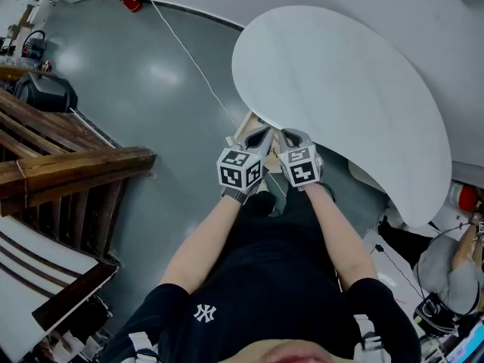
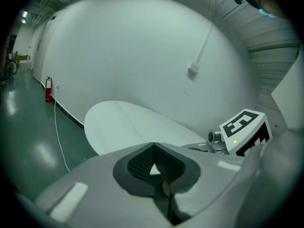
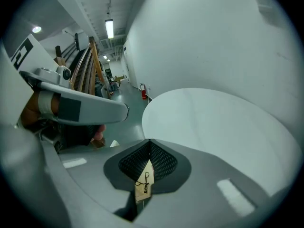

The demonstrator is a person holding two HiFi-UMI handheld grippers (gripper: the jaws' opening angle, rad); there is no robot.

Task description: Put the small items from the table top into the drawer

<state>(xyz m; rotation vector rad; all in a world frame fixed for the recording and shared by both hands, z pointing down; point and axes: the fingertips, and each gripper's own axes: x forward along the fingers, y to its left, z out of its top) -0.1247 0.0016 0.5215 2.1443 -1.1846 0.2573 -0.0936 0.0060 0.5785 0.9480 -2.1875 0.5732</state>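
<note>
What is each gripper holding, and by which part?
Right gripper: a small flat tan piece with a black squiggle, pinched by its far end. Left gripper: shut; whether anything is held cannot be told.

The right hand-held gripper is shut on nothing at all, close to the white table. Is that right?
Not quite. The right hand-held gripper is shut and close to the white table, but it is not empty: a small tan tag with a black squiggle is pinched between its jaws. The right gripper view shows this.

Right tongs (image 3: 149,144) clamped on small beige tag (image 3: 144,183); white table (image 3: 218,122) beyond.
</note>
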